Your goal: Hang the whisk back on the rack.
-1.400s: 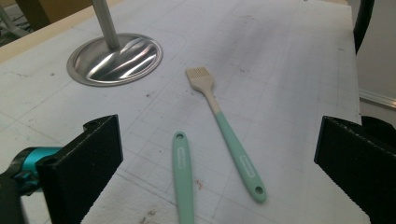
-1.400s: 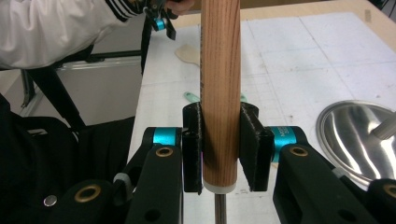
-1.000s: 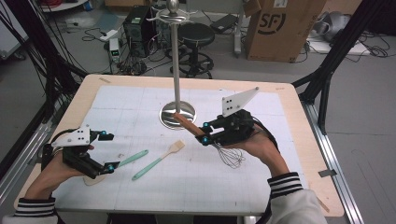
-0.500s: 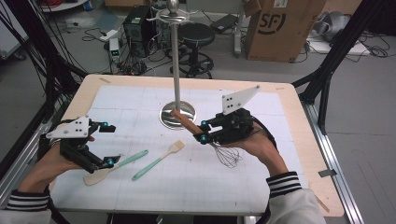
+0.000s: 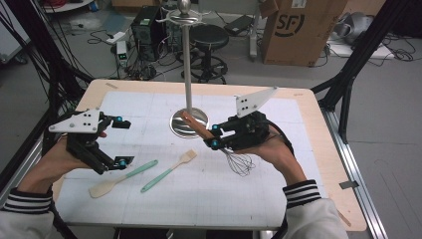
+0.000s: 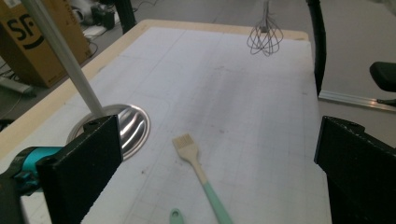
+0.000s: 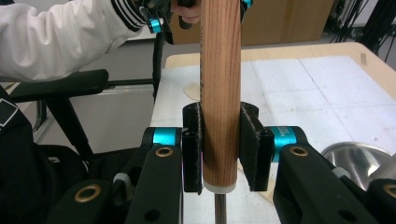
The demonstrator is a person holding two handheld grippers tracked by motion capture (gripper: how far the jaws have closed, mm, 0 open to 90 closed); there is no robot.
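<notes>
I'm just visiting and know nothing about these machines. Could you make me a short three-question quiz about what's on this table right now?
1. True or false: the right gripper is shut on the whisk's wooden handle.
2. Which is open with nothing between its jaws? A) left gripper B) right gripper
3. Fill in: the brush and the spatula both have ____ handles.

Key: 1 true; 2 A; 3 mint green
</notes>
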